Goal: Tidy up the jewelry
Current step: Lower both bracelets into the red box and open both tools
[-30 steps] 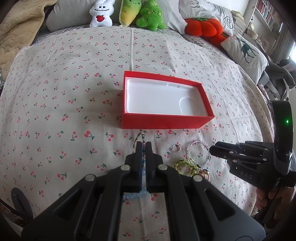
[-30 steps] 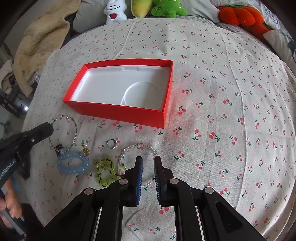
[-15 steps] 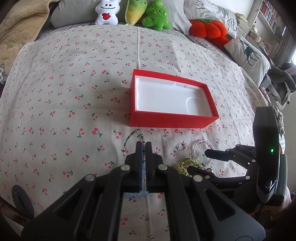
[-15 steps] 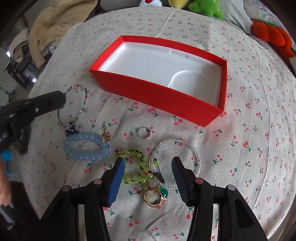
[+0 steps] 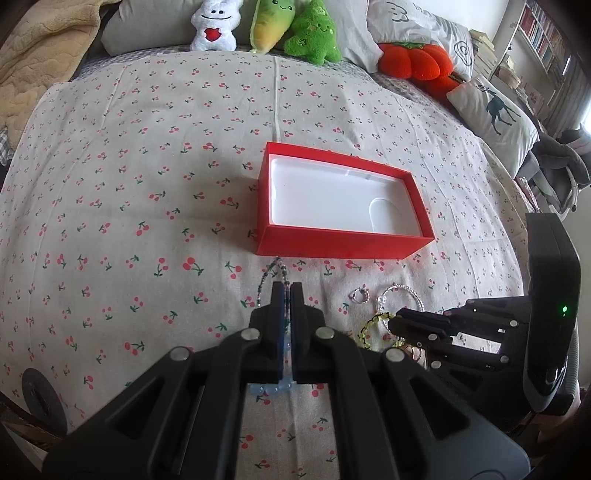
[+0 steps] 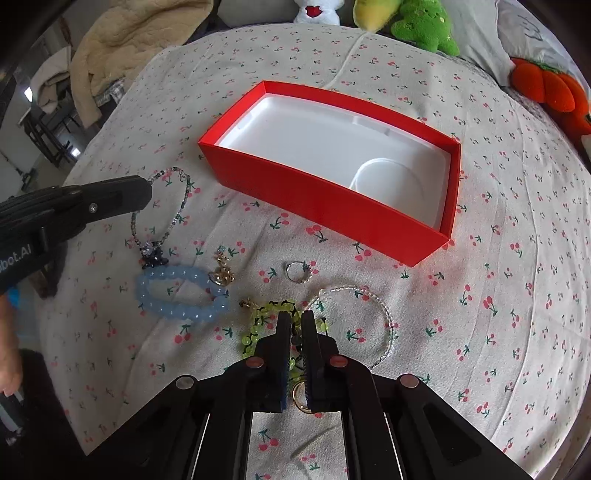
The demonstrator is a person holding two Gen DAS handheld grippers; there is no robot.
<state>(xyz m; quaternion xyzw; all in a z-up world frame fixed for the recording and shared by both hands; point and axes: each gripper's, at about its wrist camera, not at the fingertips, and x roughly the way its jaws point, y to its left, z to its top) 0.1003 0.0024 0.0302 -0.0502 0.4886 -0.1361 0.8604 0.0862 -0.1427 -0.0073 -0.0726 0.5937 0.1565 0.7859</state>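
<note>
Plush toys (image 5: 266, 24) line the far edge of the bed, whose cherry-print bedspread (image 5: 129, 177) carries everything; a plush pumpkin (image 5: 413, 61), a deer-print pillow (image 5: 493, 110) and a tan quilted blanket (image 6: 125, 40) lie around. The red cardboard box (image 6: 332, 199), rectangular with a smooth white moulded liner, sits open with its long axis running left to right, and the jewelry is scattered on the near side of it. A thin beaded necklace (image 6: 181, 206) loops from the box toward a dark charm; beside it lie a blue bead bracelet (image 6: 177, 306) of translucent round beads, a small gold earring (image 6: 221, 275), a silver ring (image 6: 297, 271) and a clear bead bracelet (image 6: 384, 314). The left hand-held gripper (image 5: 287, 291) has its fingers nearly pressed together above the blue beads, apparently holding nothing. The right hand-held gripper (image 6: 294, 319) is pinched on the yellow-green and black bracelet (image 6: 258, 321), with a gold ring (image 6: 301, 397) just below its fingers.
</note>
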